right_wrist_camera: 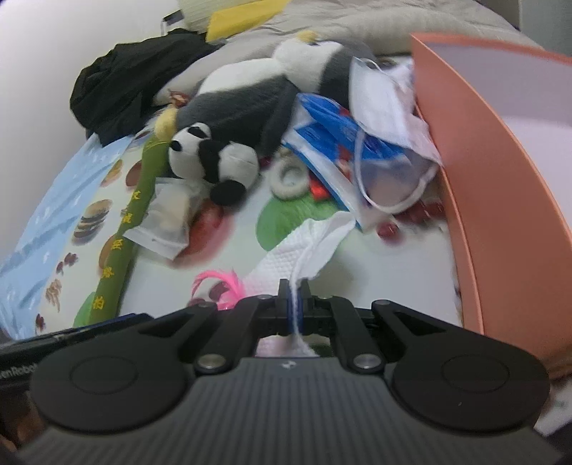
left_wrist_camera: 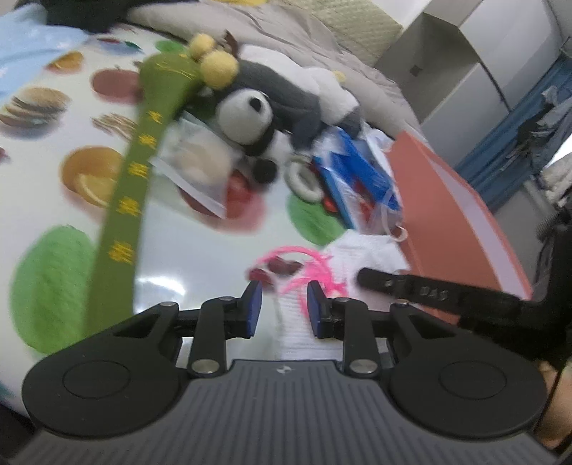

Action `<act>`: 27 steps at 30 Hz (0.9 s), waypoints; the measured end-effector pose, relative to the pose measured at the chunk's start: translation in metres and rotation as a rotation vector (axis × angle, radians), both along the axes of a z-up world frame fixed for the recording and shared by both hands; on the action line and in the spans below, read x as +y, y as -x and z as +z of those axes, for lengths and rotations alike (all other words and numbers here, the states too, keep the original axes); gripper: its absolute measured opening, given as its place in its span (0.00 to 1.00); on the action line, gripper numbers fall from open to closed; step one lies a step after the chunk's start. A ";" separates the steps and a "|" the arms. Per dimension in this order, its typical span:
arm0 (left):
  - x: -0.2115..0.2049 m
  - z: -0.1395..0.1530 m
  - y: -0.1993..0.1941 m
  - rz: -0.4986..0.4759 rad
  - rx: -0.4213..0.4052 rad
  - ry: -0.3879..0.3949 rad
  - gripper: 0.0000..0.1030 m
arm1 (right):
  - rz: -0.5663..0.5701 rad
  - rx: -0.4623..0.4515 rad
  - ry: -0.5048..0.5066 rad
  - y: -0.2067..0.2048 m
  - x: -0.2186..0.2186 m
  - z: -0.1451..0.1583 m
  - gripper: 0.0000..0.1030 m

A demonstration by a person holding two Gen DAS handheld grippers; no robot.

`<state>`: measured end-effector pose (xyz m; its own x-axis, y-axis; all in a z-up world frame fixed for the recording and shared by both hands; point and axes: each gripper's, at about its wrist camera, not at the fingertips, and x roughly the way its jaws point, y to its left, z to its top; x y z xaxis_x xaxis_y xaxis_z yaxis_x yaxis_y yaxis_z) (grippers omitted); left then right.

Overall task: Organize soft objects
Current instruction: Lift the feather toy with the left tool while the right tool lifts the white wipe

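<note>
My right gripper (right_wrist_camera: 294, 286) is shut on the white elastic loop of a face mask (right_wrist_camera: 389, 121) that hangs against the orange box (right_wrist_camera: 500, 200). A white paper towel (right_wrist_camera: 296, 250) lies just beyond its fingers. My left gripper (left_wrist_camera: 284, 289) is open over the towel (left_wrist_camera: 364, 257) and a pink feathery item (left_wrist_camera: 307, 264). A panda plush (left_wrist_camera: 246, 118) (right_wrist_camera: 214, 157) and a long green plush (left_wrist_camera: 132, 200) (right_wrist_camera: 121, 243) lie on the fruit-print table cover (left_wrist_camera: 200, 257). The right gripper's finger (left_wrist_camera: 400, 286) shows at the right in the left wrist view.
A blue and white plastic bag (left_wrist_camera: 357, 171) (right_wrist_camera: 332, 150), a white ring (left_wrist_camera: 304, 179) (right_wrist_camera: 287, 177), a clear packet (left_wrist_camera: 200, 161) (right_wrist_camera: 168, 218), black cloth (right_wrist_camera: 132, 78) and grey bedding (left_wrist_camera: 286, 32) crowd the far side. Small red items (right_wrist_camera: 389, 229) lie by the box.
</note>
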<state>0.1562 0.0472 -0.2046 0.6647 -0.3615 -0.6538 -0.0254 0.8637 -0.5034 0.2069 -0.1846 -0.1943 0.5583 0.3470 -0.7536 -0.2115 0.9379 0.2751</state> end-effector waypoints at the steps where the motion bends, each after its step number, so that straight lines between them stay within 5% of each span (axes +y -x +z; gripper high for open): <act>1: -0.004 -0.001 -0.001 -0.015 0.004 0.024 0.31 | -0.008 0.004 -0.013 0.002 -0.003 -0.002 0.06; 4: -0.016 -0.007 -0.005 -0.043 0.036 0.082 0.45 | -0.022 0.023 -0.045 0.007 -0.010 -0.007 0.06; 10: -0.036 -0.022 -0.010 -0.059 0.077 0.115 0.48 | -0.029 0.036 -0.092 0.010 -0.015 -0.011 0.06; 16: -0.045 -0.030 -0.013 -0.035 0.074 0.092 0.47 | -0.026 0.038 -0.124 0.013 -0.021 -0.012 0.06; 19: -0.046 -0.032 -0.016 -0.031 0.085 0.065 0.33 | -0.029 0.035 -0.129 0.015 -0.023 -0.011 0.06; 27: -0.039 -0.018 -0.007 -0.024 0.064 0.057 0.32 | -0.029 -0.004 -0.082 0.024 -0.026 0.000 0.06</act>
<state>0.1632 0.0080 -0.2222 0.6127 -0.4146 -0.6729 -0.0386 0.8346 -0.5494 0.1824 -0.2107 -0.1946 0.5718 0.3914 -0.7210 -0.1862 0.9178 0.3506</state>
